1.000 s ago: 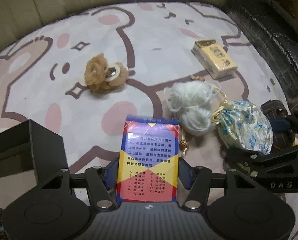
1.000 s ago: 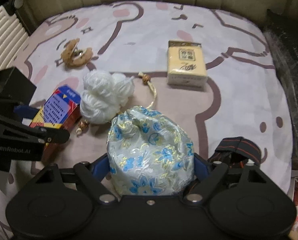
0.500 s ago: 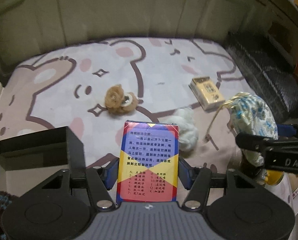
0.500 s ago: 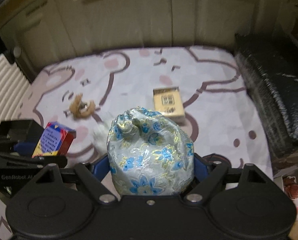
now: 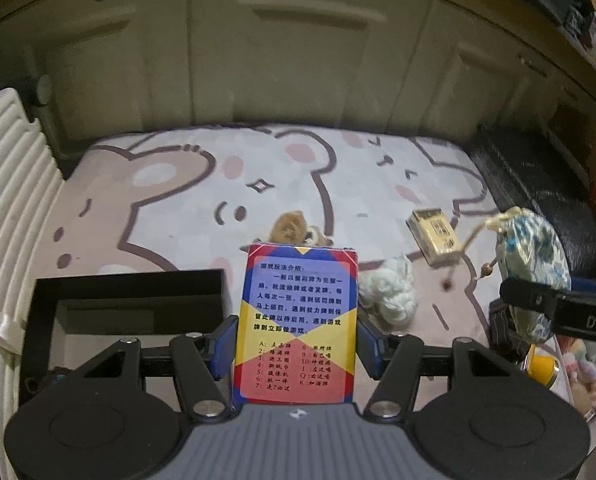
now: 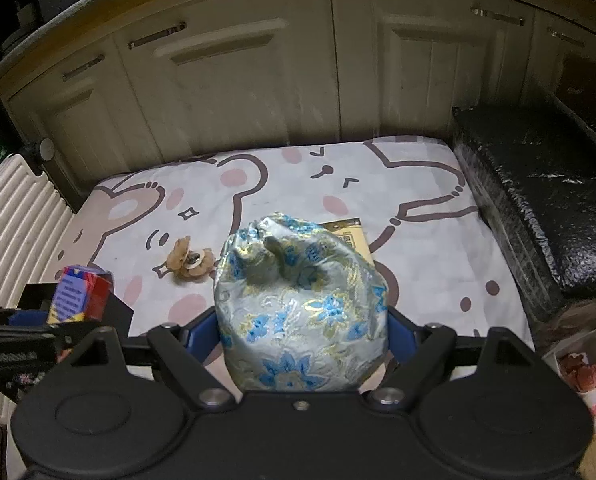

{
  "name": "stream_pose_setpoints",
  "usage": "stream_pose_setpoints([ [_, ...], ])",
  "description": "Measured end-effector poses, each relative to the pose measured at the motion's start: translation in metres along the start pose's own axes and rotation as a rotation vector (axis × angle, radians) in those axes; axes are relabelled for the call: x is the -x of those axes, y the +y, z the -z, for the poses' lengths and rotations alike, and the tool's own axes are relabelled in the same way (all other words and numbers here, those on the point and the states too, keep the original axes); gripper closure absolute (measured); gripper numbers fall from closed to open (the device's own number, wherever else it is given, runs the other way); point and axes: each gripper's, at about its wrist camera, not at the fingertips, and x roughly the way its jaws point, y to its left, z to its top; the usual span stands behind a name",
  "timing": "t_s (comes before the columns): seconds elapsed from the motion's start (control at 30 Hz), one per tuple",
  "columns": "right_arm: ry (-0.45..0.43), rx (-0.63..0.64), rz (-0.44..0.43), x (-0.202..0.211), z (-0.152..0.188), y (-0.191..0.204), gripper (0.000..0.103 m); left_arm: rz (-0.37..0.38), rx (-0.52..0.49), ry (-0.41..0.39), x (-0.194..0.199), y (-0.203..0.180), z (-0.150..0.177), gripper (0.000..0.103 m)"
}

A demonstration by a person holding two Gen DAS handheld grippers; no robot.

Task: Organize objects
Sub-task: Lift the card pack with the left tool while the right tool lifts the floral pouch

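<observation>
I'm lifting both off the mat (image 5: 169, 184): left gripper (image 5: 295, 344) clamping the card box (image 5: 295, 320), right gripper (image 6: 302, 334) gripping the brocade pouch (image 6: 298, 304), bound for the black box (image 5: 129, 296) at its left edge, I reckon.

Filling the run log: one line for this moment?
left gripper: shut on card box | right gripper: shut on brocade pouch | both above mat

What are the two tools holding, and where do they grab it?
Left tool squeezes the card box by its two long sides. Right tool squeezes the flowery pouch around its lower sides.

Dim indoor light; fisheye bending at edges; dark vignette corners; cabinets softly blurred.
</observation>
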Motion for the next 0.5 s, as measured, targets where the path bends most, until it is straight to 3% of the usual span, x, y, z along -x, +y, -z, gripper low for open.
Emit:
stream_pose_setpoints([
  [0.3, -0.017, -0.04, -0.019, 0.003, -0.005, 0.024, 0.018, -0.055, 0.069, -0.054, 0.02, 0.041, 0.002, 0.043],
  [0.5, -0.019, 0.024, -0.061, 0.001, -0.007, 0.061, 0.018, -0.078, 0.136, -0.091, 0.027, 0.071, 0.004, 0.043],
])
